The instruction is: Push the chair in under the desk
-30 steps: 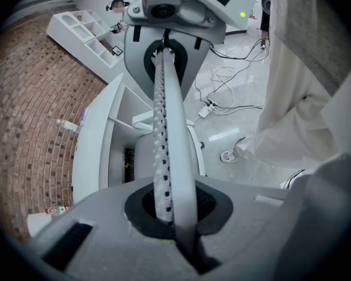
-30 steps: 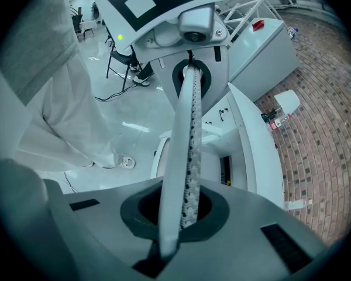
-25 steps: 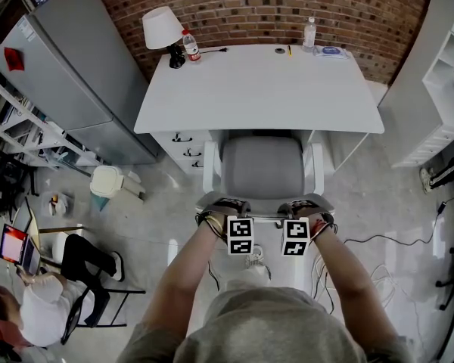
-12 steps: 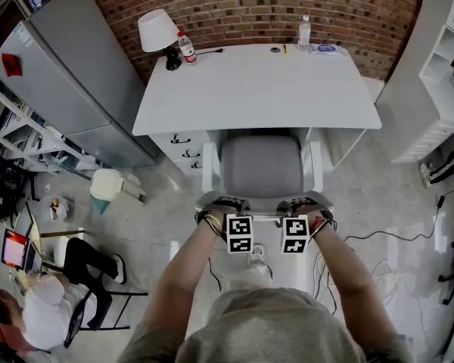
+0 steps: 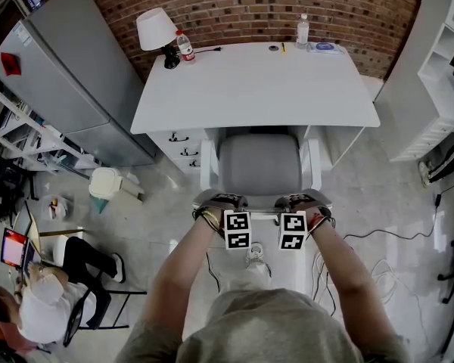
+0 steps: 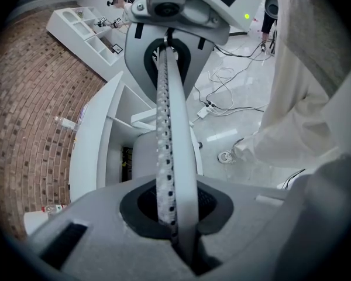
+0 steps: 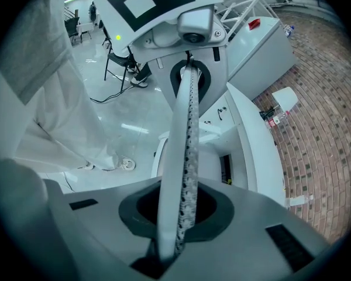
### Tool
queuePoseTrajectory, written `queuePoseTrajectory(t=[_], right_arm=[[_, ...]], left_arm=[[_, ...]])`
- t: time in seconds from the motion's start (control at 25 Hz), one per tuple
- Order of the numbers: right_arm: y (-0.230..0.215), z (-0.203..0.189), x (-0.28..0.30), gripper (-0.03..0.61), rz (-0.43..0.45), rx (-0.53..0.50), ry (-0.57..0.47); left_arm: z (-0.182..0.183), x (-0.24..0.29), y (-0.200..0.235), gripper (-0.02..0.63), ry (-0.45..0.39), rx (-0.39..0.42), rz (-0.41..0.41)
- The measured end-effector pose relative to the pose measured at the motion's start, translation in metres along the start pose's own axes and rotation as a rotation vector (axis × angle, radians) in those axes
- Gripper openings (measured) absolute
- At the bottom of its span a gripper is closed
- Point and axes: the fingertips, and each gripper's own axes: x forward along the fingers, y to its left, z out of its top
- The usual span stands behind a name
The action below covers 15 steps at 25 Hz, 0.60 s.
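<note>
Gripping: nothing. The jaws of your left gripper (image 6: pixel 171 209) are pressed flat together, and so are those of your right gripper (image 7: pixel 178 215). No thing is between them.
Grippers' place: in the head view both sit side by side at the rear edge of the chair (image 5: pixel 259 165), with the marker cubes facing up. Whether they touch it I cannot tell.
Chair: it has a gray seat and white armrests. Its front part is under the front edge of the worktop (image 5: pixel 253 89), between the drawer unit (image 5: pixel 183 144) and the right leg. Its rear part stands out over the floor.
Containers on worktop: a red-label bottle (image 5: pixel 185 46) is upright just beside the lamp (image 5: pixel 156 30) at the back left. A clear bottle (image 5: pixel 303 30) is upright at the back edge, more to the right. Their contents cannot be read.
Container on floor: a white bin (image 5: pixel 106 184) stands left of the drawer unit. Its inside is not visible.
Drawers: all are closed.
Head view only: it shows both your forearms together, and a seated person with a laptop (image 5: pixel 11 248) at lower left.
Left gripper view only: it shows the open compartments of the white shelf unit (image 6: pixel 88 31), with small items inside.
Both gripper views: they look under the worktop from the side, at space that the head view covers with the worktop.
</note>
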Motion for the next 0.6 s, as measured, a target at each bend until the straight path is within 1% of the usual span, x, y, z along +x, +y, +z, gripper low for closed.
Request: queuePoseTrajectory(t=[0.04, 0.12, 0.16, 0.2, 0.24, 0.44, 0.6], right_arm=[[0.000, 0.000, 0.000, 0.015, 0.007, 0.009, 0.000], [0.001, 0.000, -0.001, 0.015, 0.021, 0.021, 0.005], [0.002, 0.000, -0.001, 0.021, 0.028, 0.023, 0.011], [0.004, -0.001, -0.001, 0.087, 0.036, 0.025, 0.018], [0.005, -0.001, -0.001, 0.145, 0.041, 0.025, 0.024], [-0.001, -0.001, -0.005, 0.158, 0.004, 0.060, 0.014], [-0.001, 0.001, -0.013, 0.163, -0.022, 0.057, 0.007]], left_arm=[[0.000, 0.000, 0.000, 0.020, -0.001, -0.010, -0.003], [0.000, -0.001, 0.000, 0.047, -0.002, -0.036, -0.017], [0.000, -0.001, -0.001, 0.085, 0.001, -0.047, -0.027], [-0.001, -0.002, -0.003, 0.123, 0.005, -0.051, -0.034], [0.000, -0.003, -0.004, 0.136, 0.008, -0.051, -0.037], [0.002, -0.009, -0.007, 0.167, -0.004, -0.059, -0.012], [0.003, -0.015, -0.008, 0.181, -0.004, -0.062, 0.003]])
